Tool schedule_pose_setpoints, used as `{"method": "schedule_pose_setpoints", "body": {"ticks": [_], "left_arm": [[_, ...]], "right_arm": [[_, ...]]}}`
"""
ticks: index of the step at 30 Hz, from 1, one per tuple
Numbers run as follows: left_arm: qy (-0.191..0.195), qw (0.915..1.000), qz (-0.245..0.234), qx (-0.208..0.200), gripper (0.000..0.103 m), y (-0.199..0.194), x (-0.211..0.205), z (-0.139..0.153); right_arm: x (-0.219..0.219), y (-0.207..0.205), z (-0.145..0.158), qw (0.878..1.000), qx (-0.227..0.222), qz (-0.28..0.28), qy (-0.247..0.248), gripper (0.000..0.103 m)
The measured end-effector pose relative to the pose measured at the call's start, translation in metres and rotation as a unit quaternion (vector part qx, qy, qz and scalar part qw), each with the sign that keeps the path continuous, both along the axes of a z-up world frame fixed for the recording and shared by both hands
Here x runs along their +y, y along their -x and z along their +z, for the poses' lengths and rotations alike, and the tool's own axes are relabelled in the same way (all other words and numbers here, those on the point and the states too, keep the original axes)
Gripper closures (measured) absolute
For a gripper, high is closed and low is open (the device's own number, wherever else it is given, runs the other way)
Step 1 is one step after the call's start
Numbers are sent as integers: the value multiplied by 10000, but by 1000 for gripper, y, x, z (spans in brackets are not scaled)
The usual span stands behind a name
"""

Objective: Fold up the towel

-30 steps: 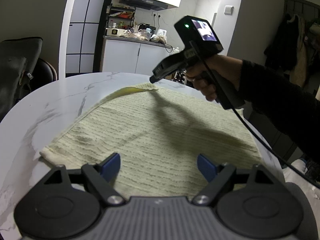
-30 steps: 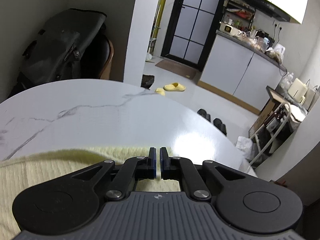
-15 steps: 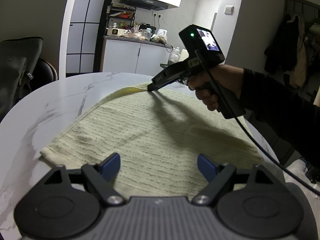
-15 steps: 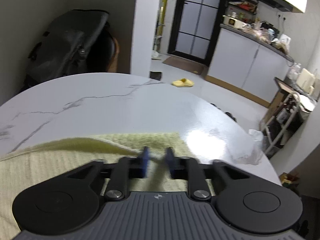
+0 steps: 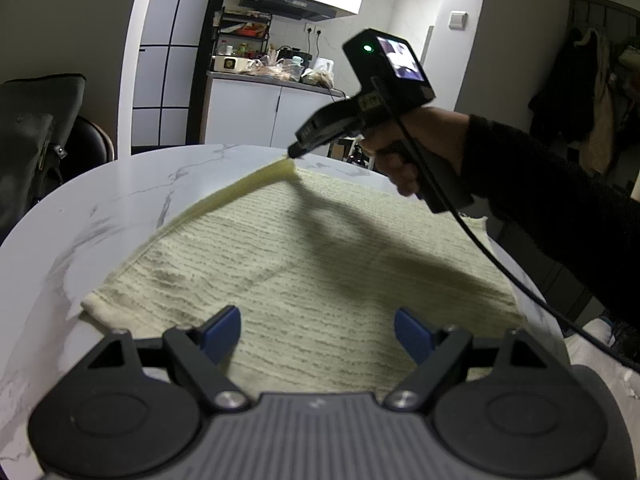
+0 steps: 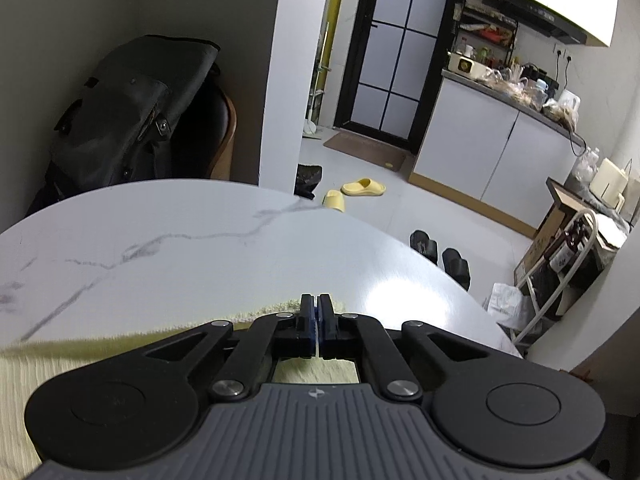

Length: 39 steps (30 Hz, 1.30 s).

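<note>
The towel (image 5: 320, 272), pale yellow-green with ribbed rows, lay spread across most of the round white marble table (image 5: 120, 200), one side reaching the table's rim. Its far corner (image 5: 282, 168) was raised off the table, and the edge running back from that corner stood up as a thin tilted strip while the rest of the cloth stayed flat.

At that lifted corner was the right gripper (image 6: 316, 322). Its blue-padded fingers were pressed together, with only a hairline gap between them, and the towel's fuzzy hem showed on both sides of the tips, so they were clamped on the cloth. In the left wrist view a hand (image 5: 404, 148) in a dark sleeve held this tool by its pistol grip above the towel, a black cable trailing down from it over the towel's side.

The left gripper (image 5: 318, 332) hung over the towel's near edge with its fingers spread wide apart and nothing between them; whether the tips touched the cloth could not be told.

Beyond the towel, past the table's far rim, stood a chair draped with a dark bag (image 6: 132, 112), and yellow slippers (image 6: 362, 188) lay on the floor.
</note>
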<state>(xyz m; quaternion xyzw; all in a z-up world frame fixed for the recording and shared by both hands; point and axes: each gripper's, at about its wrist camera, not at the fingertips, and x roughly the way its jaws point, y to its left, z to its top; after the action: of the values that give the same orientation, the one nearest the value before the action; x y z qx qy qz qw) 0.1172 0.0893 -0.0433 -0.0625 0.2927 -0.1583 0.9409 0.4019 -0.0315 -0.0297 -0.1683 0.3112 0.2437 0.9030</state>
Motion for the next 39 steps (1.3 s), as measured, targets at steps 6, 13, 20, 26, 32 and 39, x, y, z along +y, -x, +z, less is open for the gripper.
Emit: {"method": "schedule_pose_setpoints", "body": {"ticks": [6, 13, 20, 26, 32, 39], "left_arm": [[-16, 10000, -4, 0, 17, 1, -1, 0], [-37, 10000, -10, 0, 16, 2, -2, 0], [-62, 10000, -6, 4, 16, 1, -3, 0], [-101, 9999, 8, -7, 16, 0, -3, 1], [-409, 9988, 161, -227, 16, 6, -7, 6], [-641, 9967, 268, -416, 16, 12, -13, 13]], "right_arm": [[13, -14, 2, 9998, -137, -94, 61, 101], [7, -27, 14, 9989, -234, -411, -33, 98], [-7, -9, 8, 9995, 0, -307, -41, 98], [-25, 11, 11, 9993, 34, -349, -94, 98], [-43, 36, 15, 9997, 68, -207, -89, 81], [-65, 73, 20, 9995, 28, -188, -250, 65]]}}
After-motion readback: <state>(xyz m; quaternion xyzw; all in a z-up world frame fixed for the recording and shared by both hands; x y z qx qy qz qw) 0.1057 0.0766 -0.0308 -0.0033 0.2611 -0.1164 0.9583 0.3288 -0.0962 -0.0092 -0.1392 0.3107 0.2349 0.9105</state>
